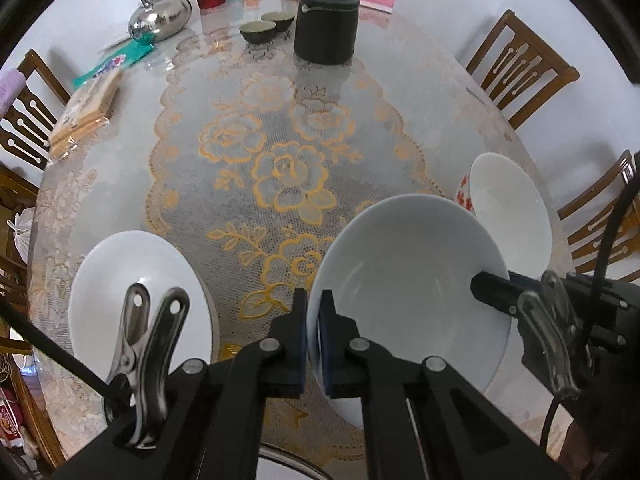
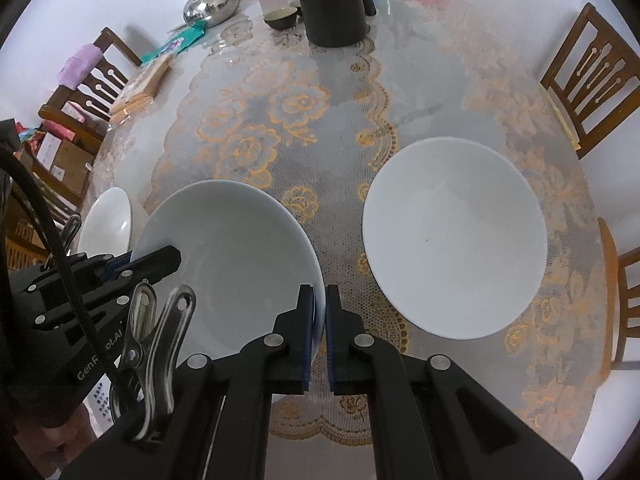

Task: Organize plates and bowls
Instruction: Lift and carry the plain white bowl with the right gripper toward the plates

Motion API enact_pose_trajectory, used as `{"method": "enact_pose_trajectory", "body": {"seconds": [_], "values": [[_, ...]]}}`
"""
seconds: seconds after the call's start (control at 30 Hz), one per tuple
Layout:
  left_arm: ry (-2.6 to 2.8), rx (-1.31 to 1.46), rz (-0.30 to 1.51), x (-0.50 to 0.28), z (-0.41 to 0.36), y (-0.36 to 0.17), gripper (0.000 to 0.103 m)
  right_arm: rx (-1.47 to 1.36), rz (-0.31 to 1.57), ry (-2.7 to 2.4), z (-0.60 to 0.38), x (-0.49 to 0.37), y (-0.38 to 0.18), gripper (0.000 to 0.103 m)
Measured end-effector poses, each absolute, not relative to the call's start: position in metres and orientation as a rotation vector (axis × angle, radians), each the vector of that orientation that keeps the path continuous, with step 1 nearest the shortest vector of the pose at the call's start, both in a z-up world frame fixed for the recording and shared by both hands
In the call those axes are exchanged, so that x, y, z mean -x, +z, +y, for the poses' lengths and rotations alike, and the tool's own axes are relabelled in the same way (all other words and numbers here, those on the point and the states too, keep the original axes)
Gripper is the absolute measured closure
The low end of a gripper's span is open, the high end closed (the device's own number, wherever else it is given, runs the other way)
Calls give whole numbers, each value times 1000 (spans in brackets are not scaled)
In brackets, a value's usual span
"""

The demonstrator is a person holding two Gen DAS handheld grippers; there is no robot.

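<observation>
Both grippers are clamped on the same big white bowl (image 1: pixel 404 280), one on each side of its rim. The left gripper (image 1: pixel 314 312) has its pads pinched together on the rim's left edge, and the right gripper (image 2: pixel 320 308) is pinched on the opposite edge, so the bowl sits between the two tools. In the left wrist view the right gripper's black finger pokes in over the far rim.

The bowl is round, so no real long axis to speak of. Its mouth faces up, tipped a bit toward the cameras, so you see straight down into the empty inside. Whether its base touches the table (image 1: pixel 280 92) I can't tell.

Where it is: near the front edge of the lace-covered table, between a white plate (image 1: pixel 140 280) on the left and another white bowl (image 2: pixel 454 236) on the right, which has a red pattern on its outer wall. Both sit mouth up, apart from the held bowl.

Further back there's a black canister (image 1: pixel 326 28), two small dark bowls (image 1: pixel 266 26) and a steel kettle (image 1: pixel 160 16).
</observation>
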State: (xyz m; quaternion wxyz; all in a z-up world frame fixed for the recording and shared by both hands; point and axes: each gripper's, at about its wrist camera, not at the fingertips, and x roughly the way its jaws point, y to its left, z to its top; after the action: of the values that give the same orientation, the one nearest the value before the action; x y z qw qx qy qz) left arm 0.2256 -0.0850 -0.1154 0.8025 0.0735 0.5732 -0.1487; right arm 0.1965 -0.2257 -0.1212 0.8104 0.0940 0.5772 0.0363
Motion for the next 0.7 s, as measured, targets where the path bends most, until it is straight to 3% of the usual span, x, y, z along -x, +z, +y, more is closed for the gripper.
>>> {"method": "enact_pose_trajectory", "body": {"seconds": [0.7], "values": [[-267, -95, 1129, -195, -41, -50, 99, -112, 1117, 118, -183, -173, -53, 97]]}}
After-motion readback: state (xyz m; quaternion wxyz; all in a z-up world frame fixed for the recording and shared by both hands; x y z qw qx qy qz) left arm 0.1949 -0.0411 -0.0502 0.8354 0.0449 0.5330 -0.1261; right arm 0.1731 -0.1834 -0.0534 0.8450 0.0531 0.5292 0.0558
